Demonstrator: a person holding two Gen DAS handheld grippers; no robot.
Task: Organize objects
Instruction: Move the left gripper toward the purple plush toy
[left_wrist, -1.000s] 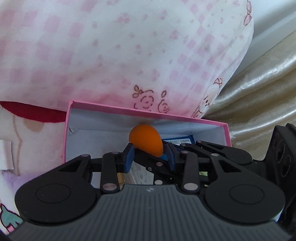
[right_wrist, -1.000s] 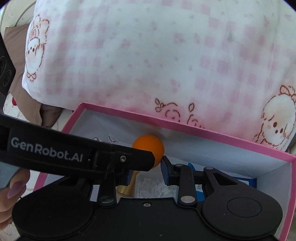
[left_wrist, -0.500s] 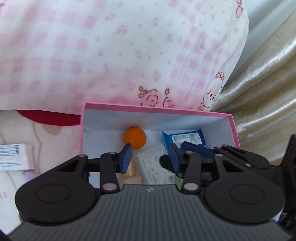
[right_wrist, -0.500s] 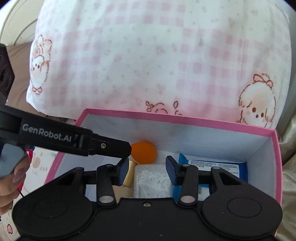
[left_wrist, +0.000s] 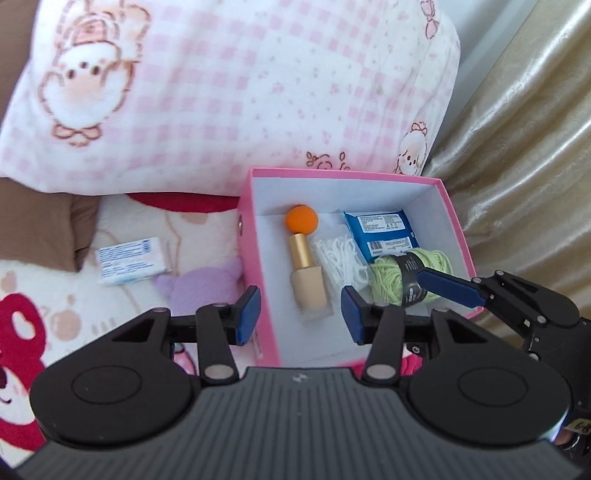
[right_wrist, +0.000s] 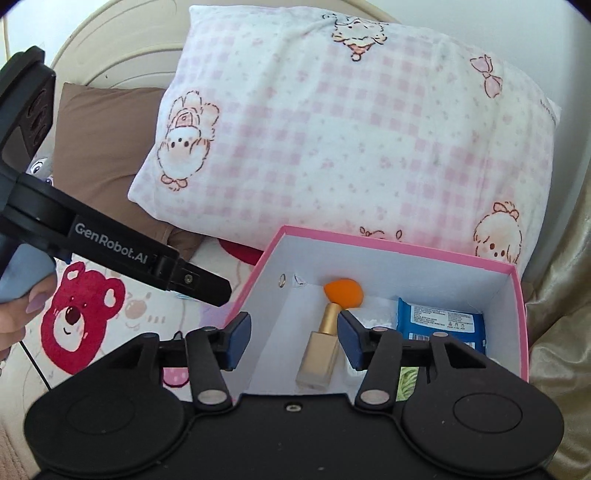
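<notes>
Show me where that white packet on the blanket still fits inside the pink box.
Bare floor in the pink box runs along its left wall, beside the gold-capped bottle, and in front of the bottle. The right half is crowded: cotton swabs, blue wipes, green yarn.

left wrist view: looks forward and down from above the near edge of the open pink cardboard box (left_wrist: 258, 236), close | right wrist view: same heading, set further right, close | shared: box (right_wrist: 399, 254), pink-checked white pillow (left_wrist: 229, 92) (right_wrist: 369, 133)
</notes>
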